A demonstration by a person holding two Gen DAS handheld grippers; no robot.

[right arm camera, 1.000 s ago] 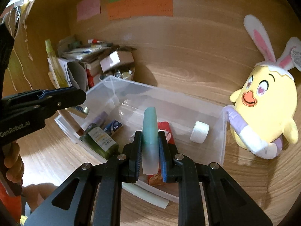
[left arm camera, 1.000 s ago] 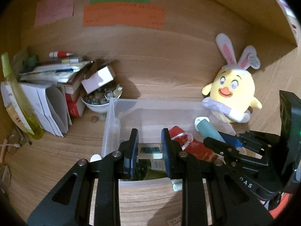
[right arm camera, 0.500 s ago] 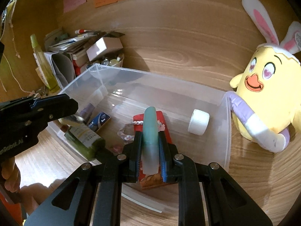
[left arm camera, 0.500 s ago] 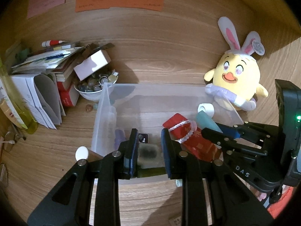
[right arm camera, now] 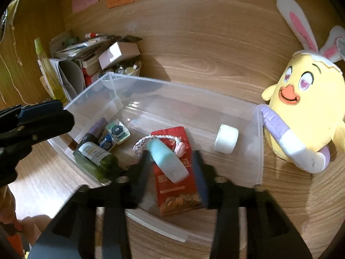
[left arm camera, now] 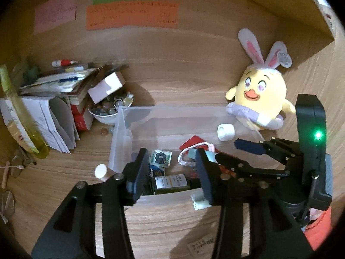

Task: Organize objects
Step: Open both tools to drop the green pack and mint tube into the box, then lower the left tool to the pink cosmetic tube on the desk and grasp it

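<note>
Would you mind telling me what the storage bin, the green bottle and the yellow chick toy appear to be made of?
Storage bin: clear, glossy plastic; the wood grain shows through its walls.
Green bottle: dark translucent green with a shiny highlight and a paper label; glass or hard plastic, hard to say.
Yellow chick toy: soft matte plush fabric with felt-like bunny ears.

Warm, dim indoor light fills both fisheye views, with black vignette at the corners and wood grain bowed toward the rims. In the left view a green indicator lamp (left arm camera: 318,134) glares at three o'clock. In the right view the right tongs (right arm camera: 172,170) are smeared by motion blur at six o'clock, while the plush chick (right arm camera: 301,108) stays sharp and the clear bin (right arm camera: 183,90) carries soft sheen.
</note>
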